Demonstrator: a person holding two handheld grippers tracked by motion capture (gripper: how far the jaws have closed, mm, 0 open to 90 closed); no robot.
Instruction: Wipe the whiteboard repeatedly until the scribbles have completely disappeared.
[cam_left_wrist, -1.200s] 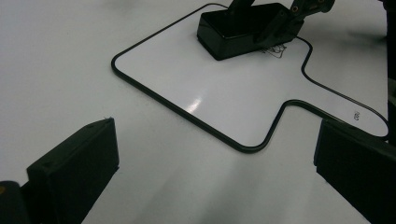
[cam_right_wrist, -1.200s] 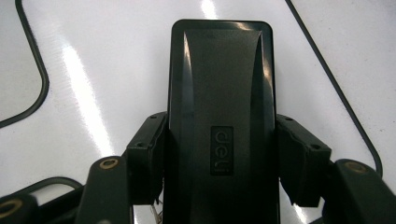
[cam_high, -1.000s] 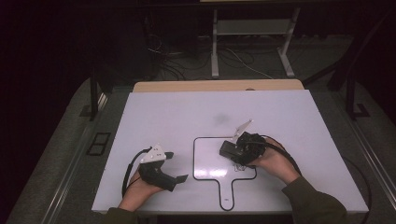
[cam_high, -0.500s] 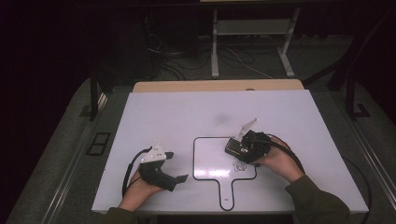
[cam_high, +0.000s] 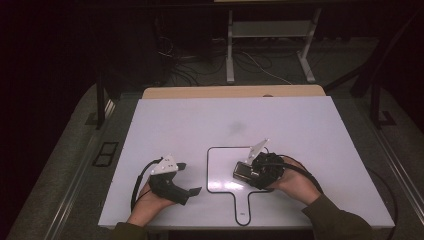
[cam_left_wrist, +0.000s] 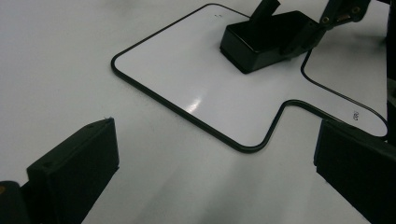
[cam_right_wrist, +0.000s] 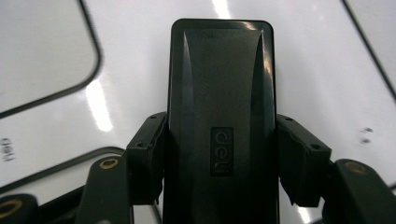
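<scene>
A black rectangular plastic block (cam_right_wrist: 219, 116) is clamped between the jaws of the right tool (cam_high: 250, 172), gripped on its long sides; raised lettering on its top face is read in the right gripper view. In the high view the block (cam_high: 242, 171) is seen above the right part of a white paddle-shaped board with a black rim (cam_high: 222, 167), near the white tabletop's (cam_high: 200, 120) front edge. The left tool (cam_high: 192, 192) is held with jaws spread wide and nothing between them, well apart from the board's left edge (cam_left_wrist: 154, 91). Bare tabletop is left behind the board.
</scene>
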